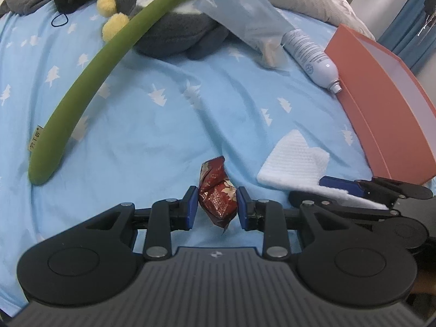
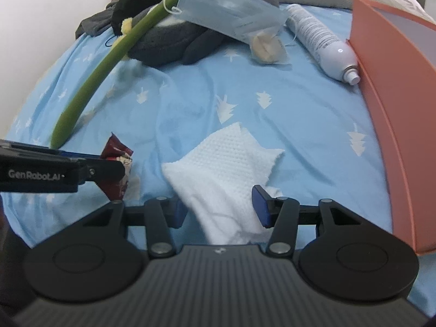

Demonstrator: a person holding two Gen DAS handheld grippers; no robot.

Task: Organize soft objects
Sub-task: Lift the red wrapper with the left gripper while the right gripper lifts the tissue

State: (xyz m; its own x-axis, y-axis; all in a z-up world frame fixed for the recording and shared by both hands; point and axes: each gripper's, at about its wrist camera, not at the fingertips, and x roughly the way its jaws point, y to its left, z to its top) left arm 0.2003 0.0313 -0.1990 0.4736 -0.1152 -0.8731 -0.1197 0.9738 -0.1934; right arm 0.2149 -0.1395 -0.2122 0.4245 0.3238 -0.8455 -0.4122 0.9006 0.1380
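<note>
On the blue bed sheet (image 1: 152, 125) printed with white trees, the left tool (image 1: 217, 207) has its two blue pads set on either side of one red snack packet (image 1: 216, 193); the pads look just at the packet's crumpled sides, though whether they press it I cannot tell. The packet's long axis runs away from the tool, its crimped end pointing toward the far side of the bed. The right tool (image 2: 219, 207) is spread wide, with one white waffle-textured cloth (image 2: 226, 160) lying between its fingers; the cloth stretches from under the tool outward and to the right, a corner pointing toward the orange box (image 2: 389, 114). Packet and cloth lie near each other, apart, at the near side of the bed. One long green plush stalk (image 1: 90, 81) arcs from the near left up to the far middle, its blunt end with a small label nearest the left tool. It crosses over one grey plush toy (image 1: 174, 35) with yellow pom-poms. One blue face mask in a clear bag (image 1: 239, 13) rests against that toy, and one white spray bottle (image 1: 313, 57) lies just beside the box, nozzle pointing toward the near right. Dark and pale bedding is heaped at the far edge.
</note>
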